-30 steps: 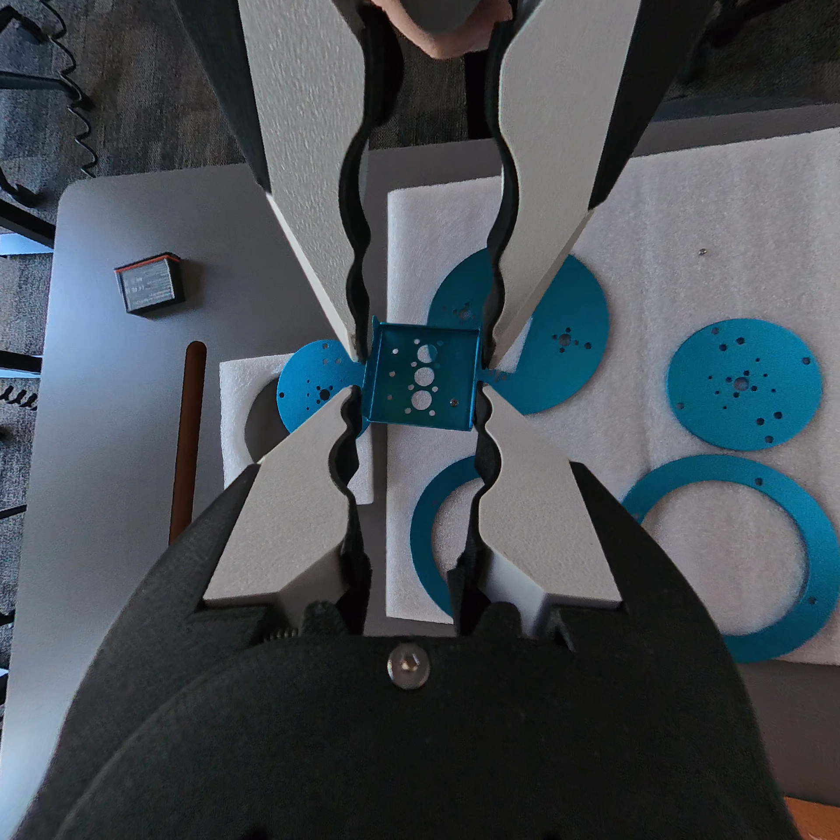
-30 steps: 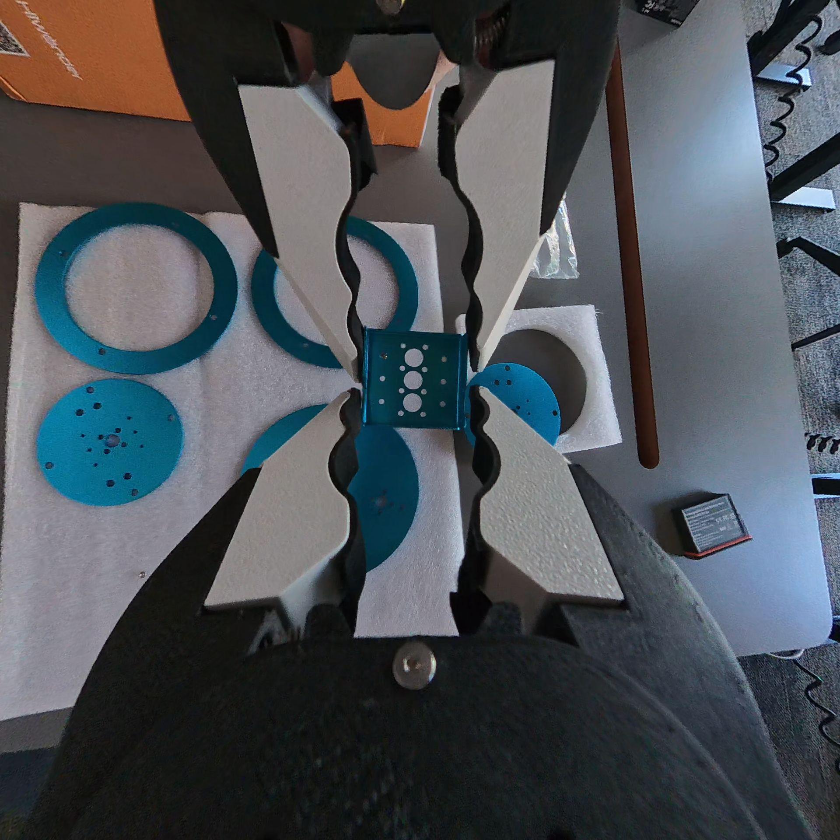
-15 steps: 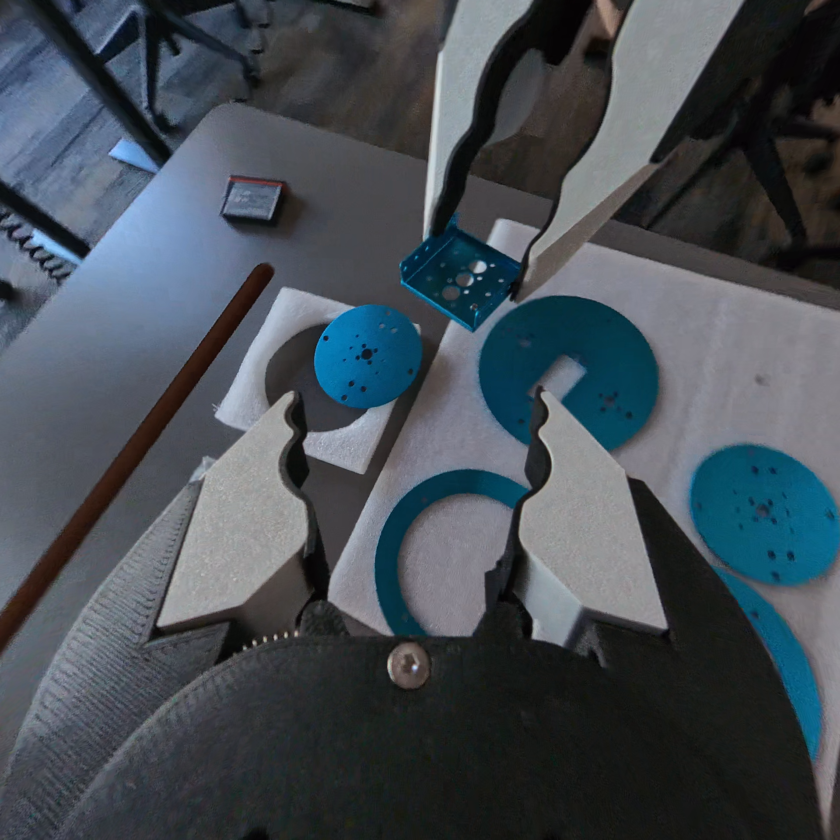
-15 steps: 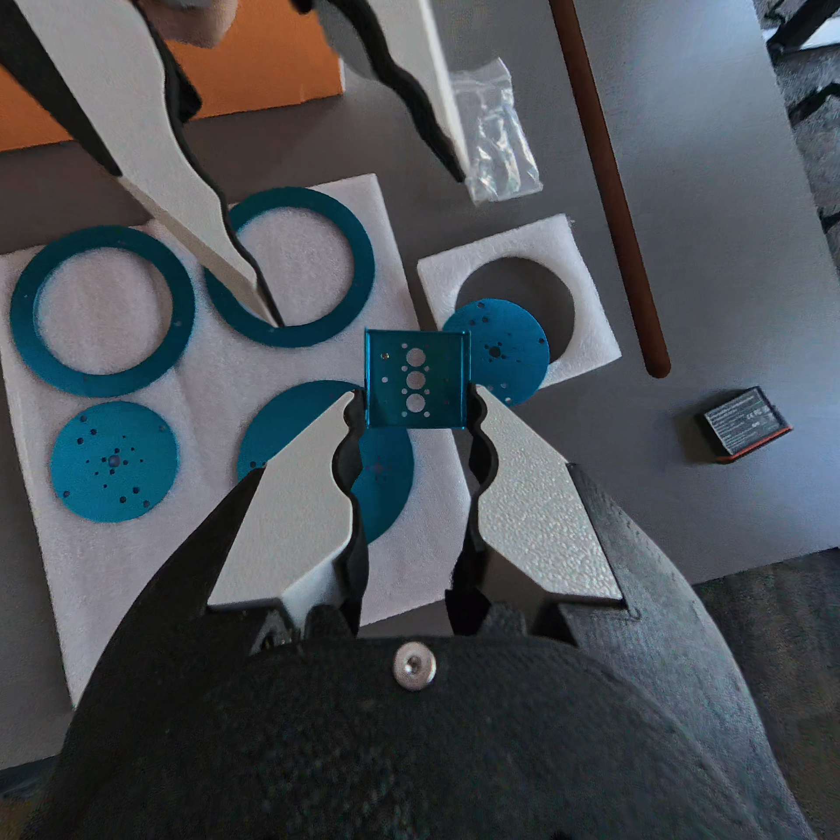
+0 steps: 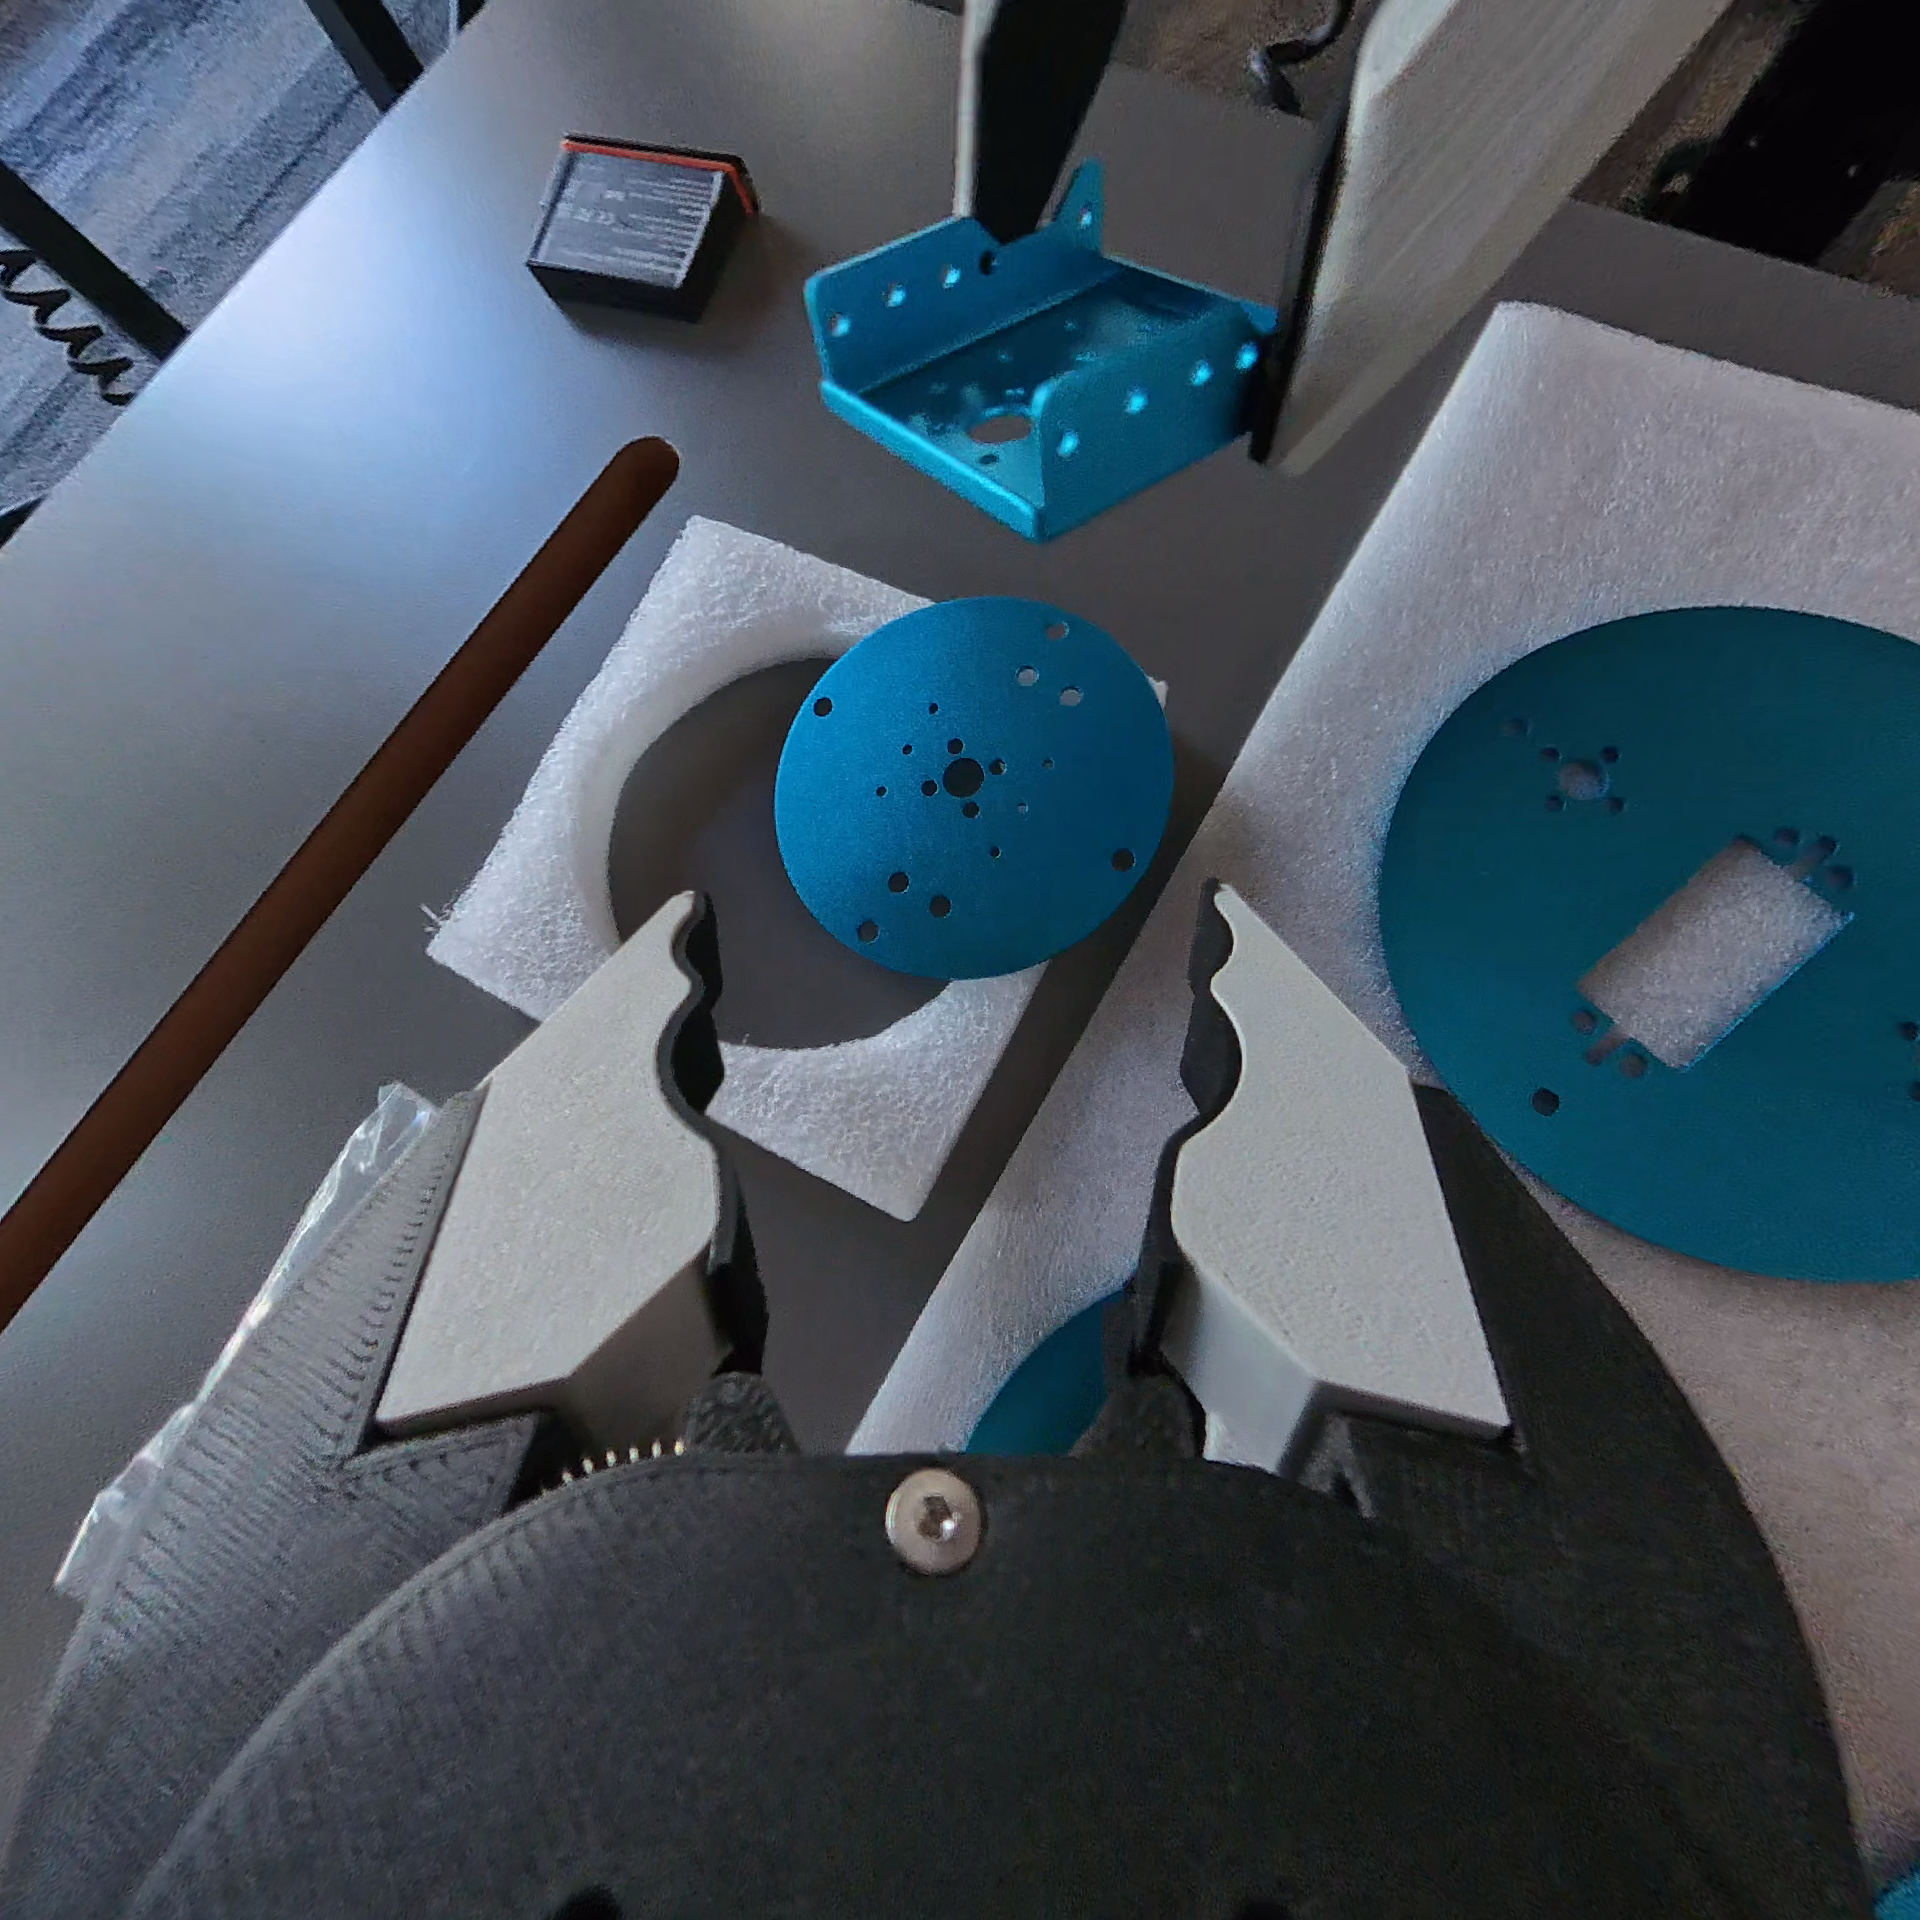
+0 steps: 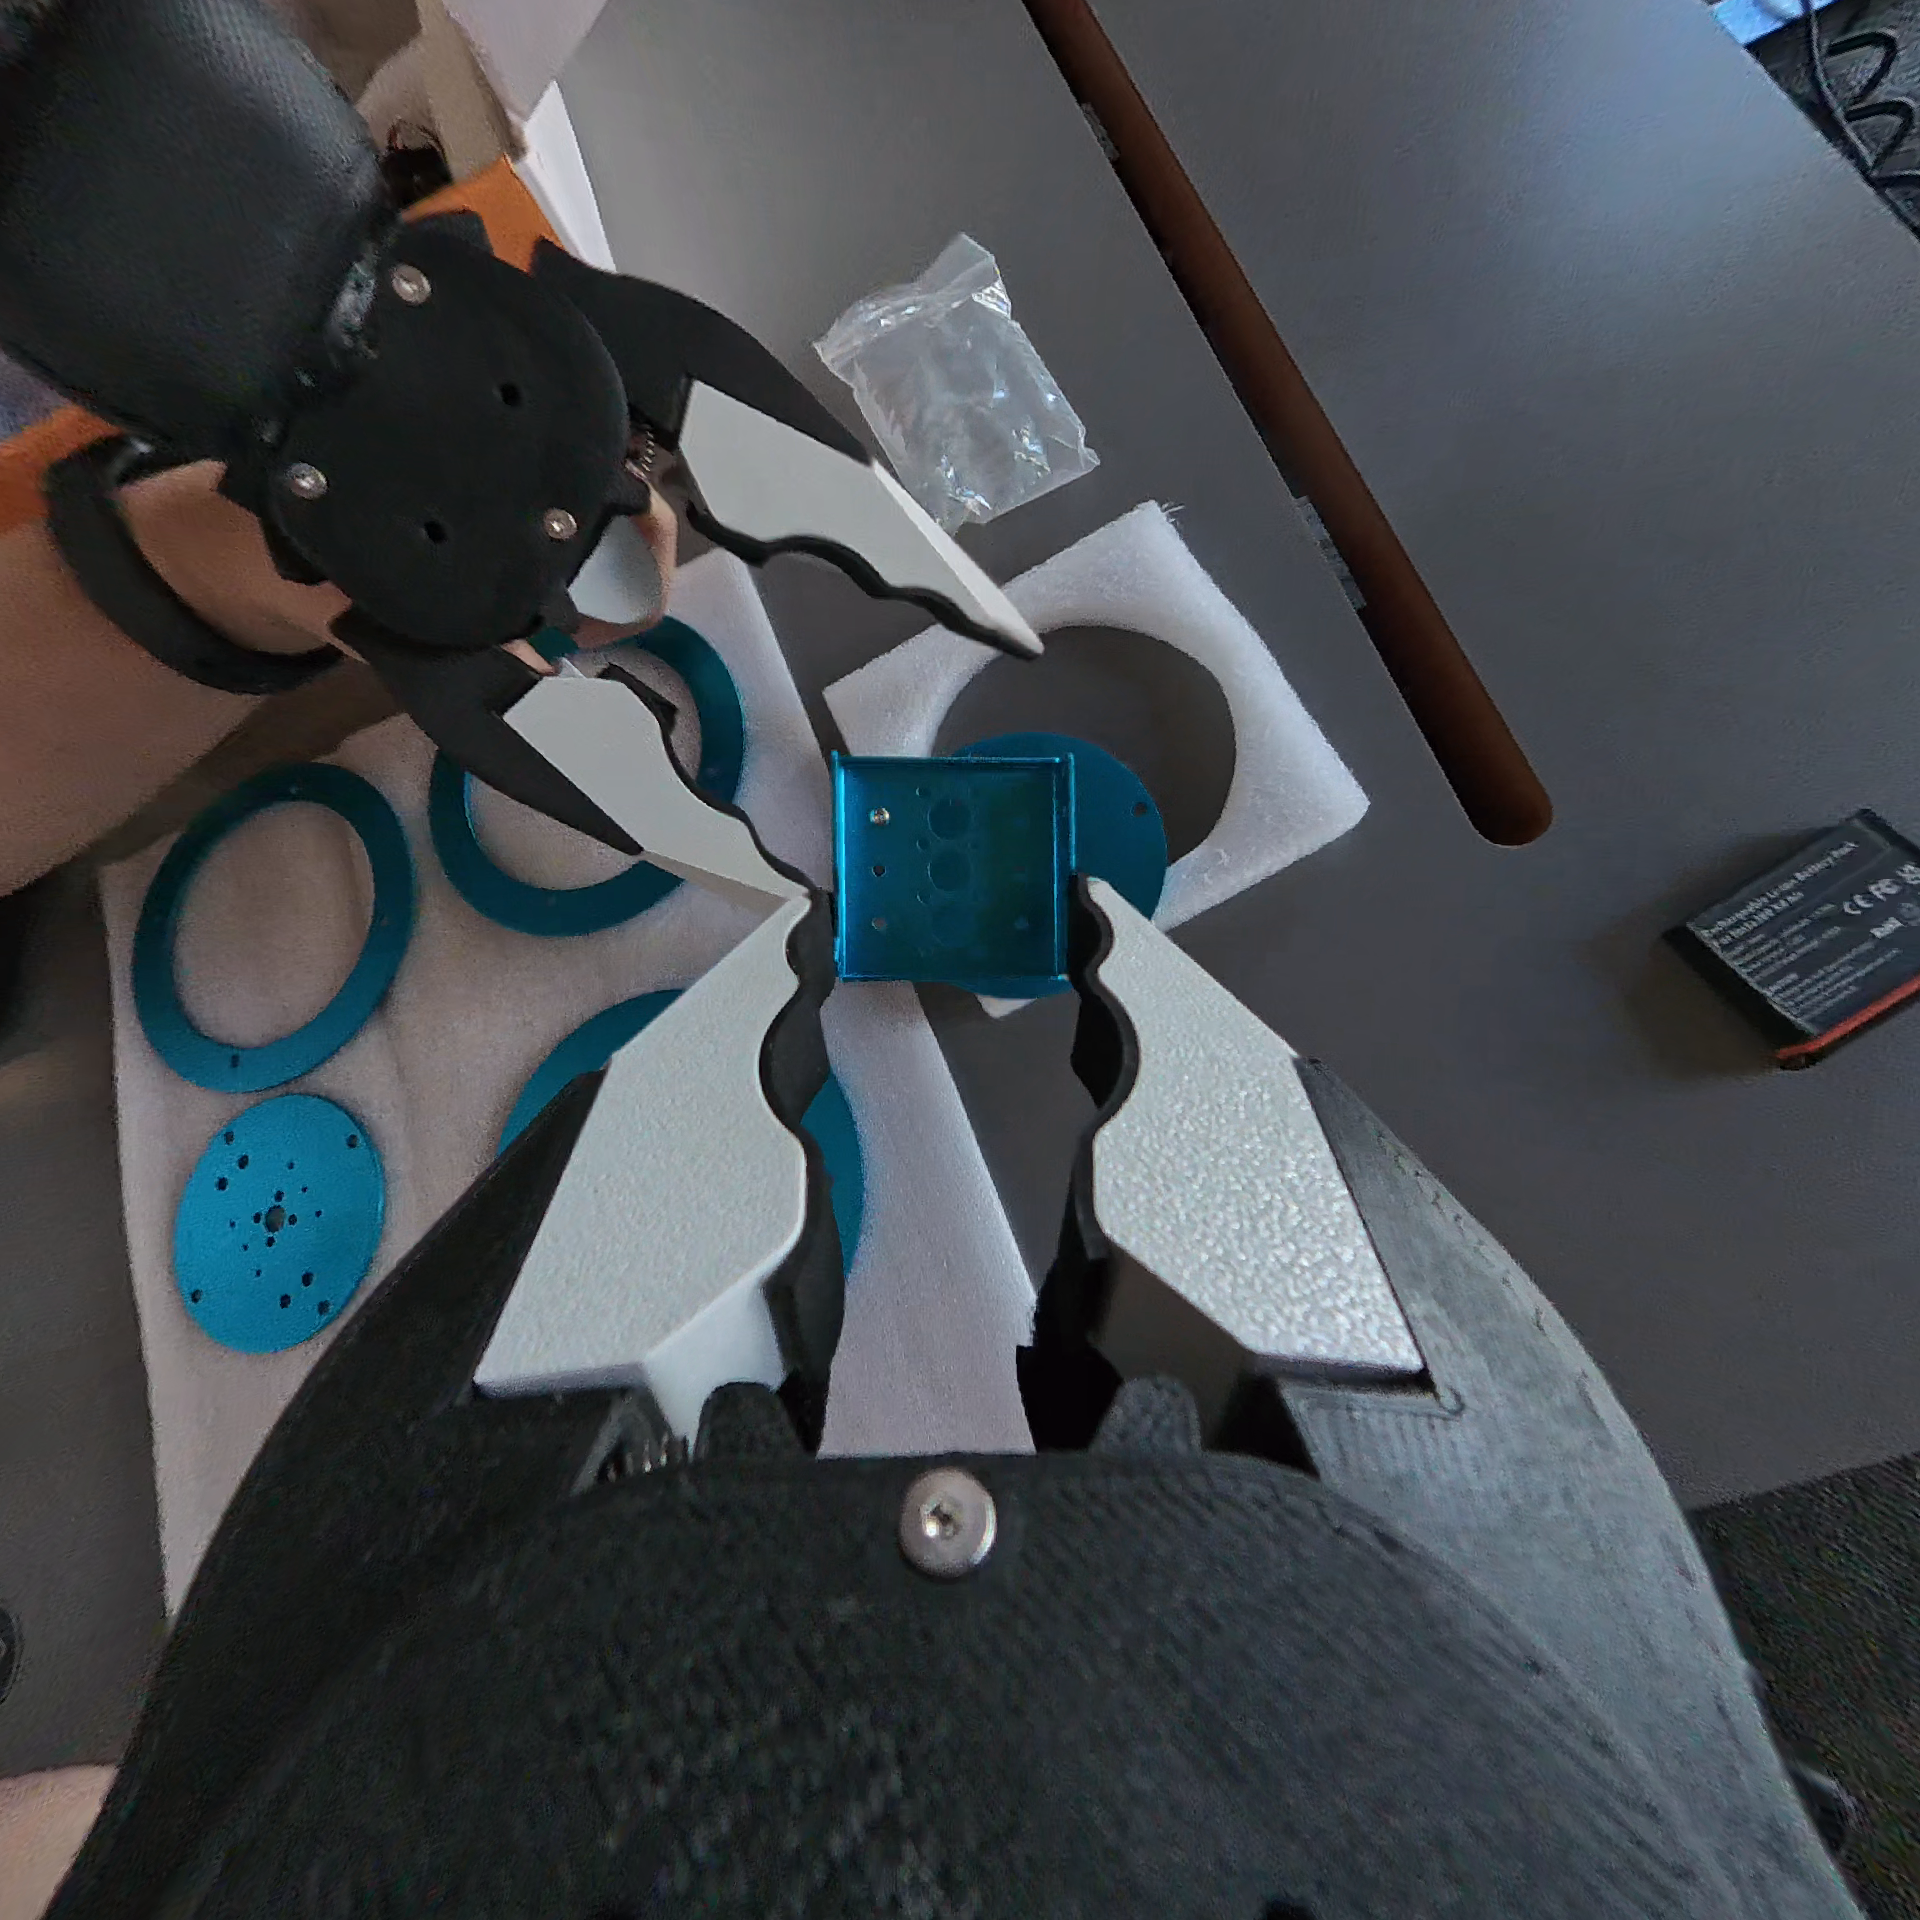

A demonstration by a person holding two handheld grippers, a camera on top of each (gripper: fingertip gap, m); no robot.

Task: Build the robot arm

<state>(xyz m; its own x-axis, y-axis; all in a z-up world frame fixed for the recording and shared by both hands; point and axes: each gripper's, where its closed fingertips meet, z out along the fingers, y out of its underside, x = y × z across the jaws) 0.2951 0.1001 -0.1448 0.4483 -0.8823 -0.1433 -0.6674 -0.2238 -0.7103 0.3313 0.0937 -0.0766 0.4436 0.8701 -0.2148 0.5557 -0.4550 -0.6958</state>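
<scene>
My right gripper (image 6: pixel 951 904) is shut on a blue metal bracket (image 6: pixel 951 873) with holes and holds it above the table. In the left wrist view the bracket (image 5: pixel 1039 364) hangs between the right gripper's fingers (image 5: pixel 1455 208), beyond a square foam frame (image 5: pixel 582 831). A small blue disc (image 5: pixel 971 790) lies tilted on that frame. My left gripper (image 5: pixel 951 914) is open and empty, low over the frame, just short of the disc. Its fingers (image 6: pixel 821 488) show spread wide at the upper left of the right wrist view, one tip close to the bracket.
A white foam sheet (image 6: pixel 312 1382) carries two blue rings (image 6: pixel 275 925) (image 6: pixel 587 790), a small holed disc (image 6: pixel 278 1221) and a large disc with a rectangular cutout (image 5: pixel 1662 935). A brown rod (image 6: pixel 1288 416), a plastic bag (image 6: pixel 956 384), a black battery (image 6: pixel 1808 935) and an orange box (image 6: pixel 42 447) are on the grey table. The gap from one gripper's tips to the other's is roughly 8 centimeters. The brown rod (image 6: pixel 1288 416) sits 12 centimeters or so from the ends of my left fingers. It is also in sight in the left wrist view (image 5: pixel 288 917).
My left gripper has let go of the bracket, opened wide and drawn back and down toward the foam frame. My right gripper still holds the bracket.
</scene>
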